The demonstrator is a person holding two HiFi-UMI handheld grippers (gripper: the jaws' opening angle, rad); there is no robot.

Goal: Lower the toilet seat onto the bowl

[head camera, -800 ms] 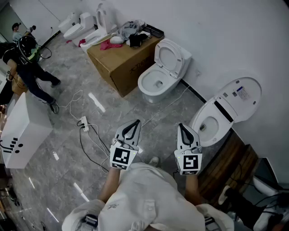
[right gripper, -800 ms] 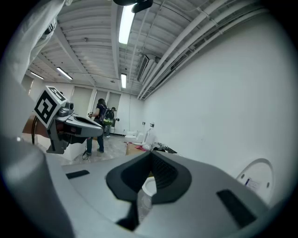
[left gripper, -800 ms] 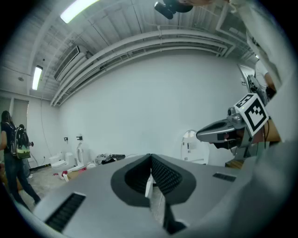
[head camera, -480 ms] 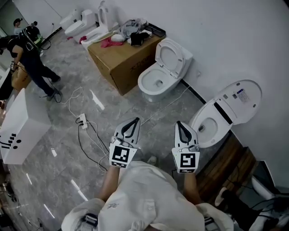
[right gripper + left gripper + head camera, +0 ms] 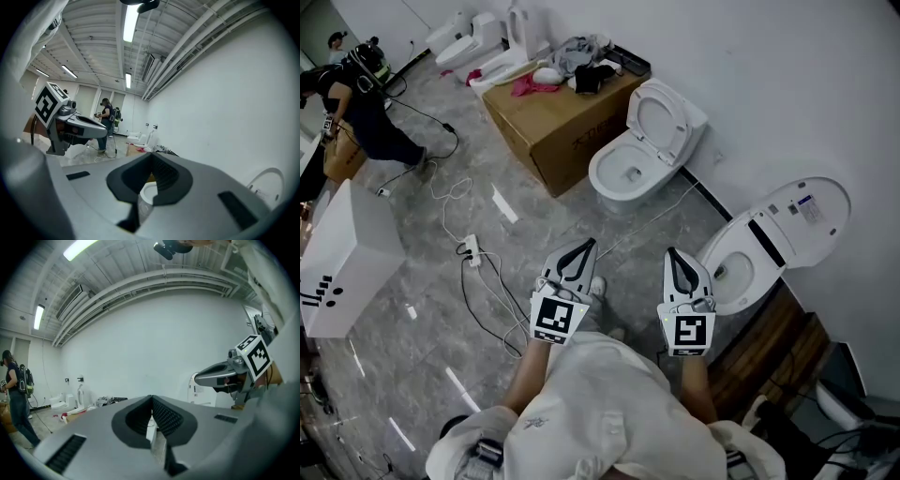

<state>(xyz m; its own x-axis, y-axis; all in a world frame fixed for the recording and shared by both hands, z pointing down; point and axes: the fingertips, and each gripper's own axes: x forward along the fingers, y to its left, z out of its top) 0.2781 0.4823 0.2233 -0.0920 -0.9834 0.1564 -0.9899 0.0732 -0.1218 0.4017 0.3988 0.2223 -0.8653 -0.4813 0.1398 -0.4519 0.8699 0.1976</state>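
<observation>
Tools: your left tool and right tool are clenched, empty.
Seat: toilet seat raised, ahead-right of your right tool, untouched.
Left: everything, I judge; lower it onto the bowl.

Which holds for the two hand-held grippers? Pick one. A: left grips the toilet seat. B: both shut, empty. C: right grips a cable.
B: the left hand-held gripper and right hand-held gripper each show jaws together with nothing between them, apart from the toilet.
</observation>
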